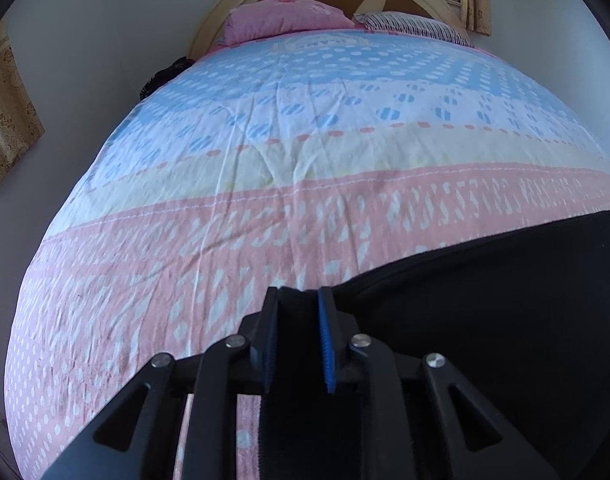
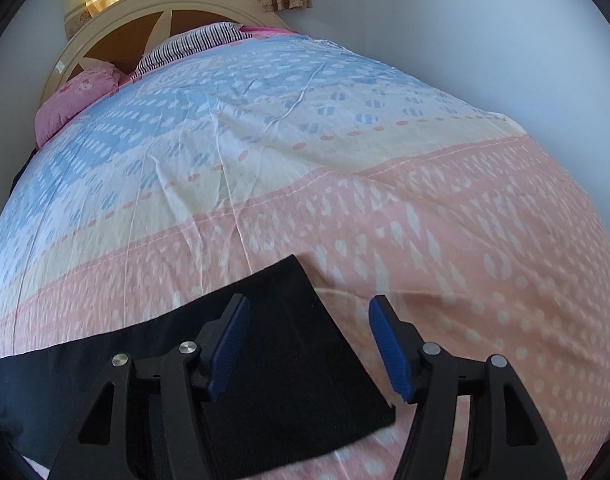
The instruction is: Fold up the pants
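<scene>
Left gripper [image 1: 299, 340] fingers pinch black pants [image 1: 505, 320]; right gripper [image 2: 309, 344] fingers spread wide.

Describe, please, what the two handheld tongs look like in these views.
Both the left tongs and the right tongs are matte black plastic linkages with triangular cut-outs and round silver pivot bolts. Each finger carries a ribbed blue pad. No cables, markings or sleeves show.
</scene>
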`<action>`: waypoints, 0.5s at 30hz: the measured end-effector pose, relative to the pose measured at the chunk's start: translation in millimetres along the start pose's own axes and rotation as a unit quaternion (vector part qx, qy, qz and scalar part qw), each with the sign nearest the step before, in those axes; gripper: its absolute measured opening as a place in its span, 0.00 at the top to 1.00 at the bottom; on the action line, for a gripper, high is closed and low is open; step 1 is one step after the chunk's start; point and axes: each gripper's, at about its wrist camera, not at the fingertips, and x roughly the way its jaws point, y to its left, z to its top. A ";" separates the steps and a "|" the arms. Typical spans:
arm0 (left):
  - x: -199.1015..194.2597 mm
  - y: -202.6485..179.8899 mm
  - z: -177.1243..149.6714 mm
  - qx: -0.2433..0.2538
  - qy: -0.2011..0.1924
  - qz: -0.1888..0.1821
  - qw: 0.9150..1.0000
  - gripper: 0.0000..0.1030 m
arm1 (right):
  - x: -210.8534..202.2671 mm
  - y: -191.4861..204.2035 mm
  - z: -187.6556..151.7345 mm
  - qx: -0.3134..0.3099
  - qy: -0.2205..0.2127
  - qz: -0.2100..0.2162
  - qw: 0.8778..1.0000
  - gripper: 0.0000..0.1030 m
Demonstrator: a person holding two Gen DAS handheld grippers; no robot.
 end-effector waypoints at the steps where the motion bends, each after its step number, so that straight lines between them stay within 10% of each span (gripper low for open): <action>1: 0.6 -0.6 0.1 -0.001 0.000 0.003 1.000 0.79 | 6.4 1.4 3.7 -0.001 0.003 -0.005 1.000 0.35; 8: 0.1 -9.1 -2.6 0.031 0.000 0.018 0.999 0.82 | 38.3 4.2 12.4 -0.013 0.022 -0.009 1.000 0.37; 11: -3.9 -14.0 -2.0 0.049 0.001 0.023 0.999 0.86 | 33.8 7.5 11.9 -0.021 0.028 0.017 0.999 0.77; 15: -14.4 -13.3 1.0 0.046 -0.009 0.014 0.999 0.88 | 13.2 14.8 6.7 -0.039 0.006 0.022 0.999 0.94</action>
